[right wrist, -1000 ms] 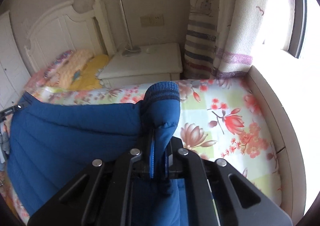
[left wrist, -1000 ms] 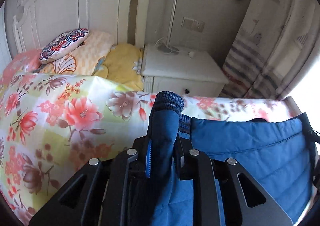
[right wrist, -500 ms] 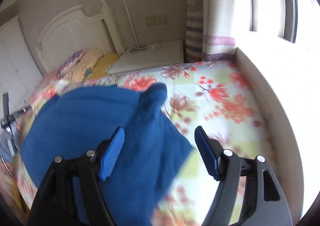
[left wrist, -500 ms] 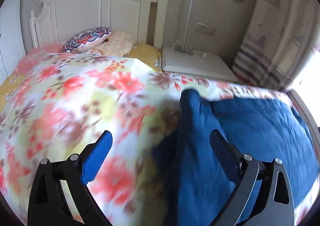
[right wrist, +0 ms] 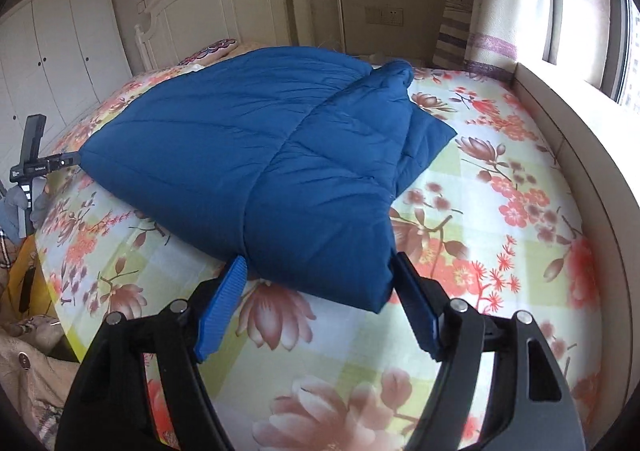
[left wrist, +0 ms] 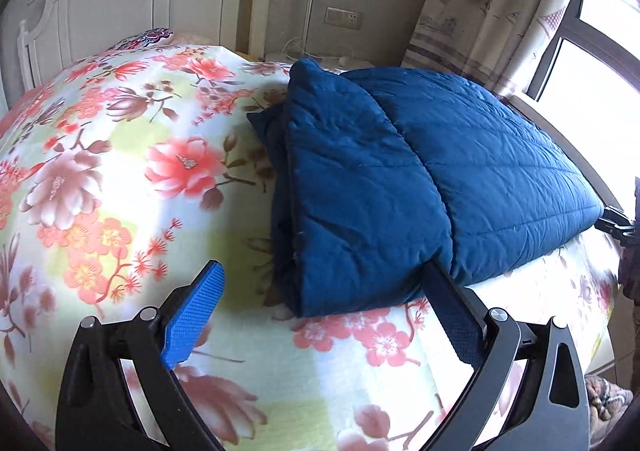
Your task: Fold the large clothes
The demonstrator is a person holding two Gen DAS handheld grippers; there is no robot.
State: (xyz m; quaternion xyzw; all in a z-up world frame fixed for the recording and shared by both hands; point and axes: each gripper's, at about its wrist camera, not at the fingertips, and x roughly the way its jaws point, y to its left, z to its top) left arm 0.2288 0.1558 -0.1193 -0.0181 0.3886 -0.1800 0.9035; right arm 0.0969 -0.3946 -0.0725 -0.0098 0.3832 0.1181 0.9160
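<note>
Two folds are in on the quilted dark-blue padded jacket (right wrist: 256, 155), which lies on the floral-sheeted bed (right wrist: 500, 211). Left hand-held gripper (left wrist: 320, 315) and right hand-held gripper (right wrist: 320, 303) both gape wide, holding nothing. Next, I'd pinch the near edge at both corners and lift evenly. No legible writing; the black phone stand (right wrist: 30, 155) has tiny unreadable text.
</note>
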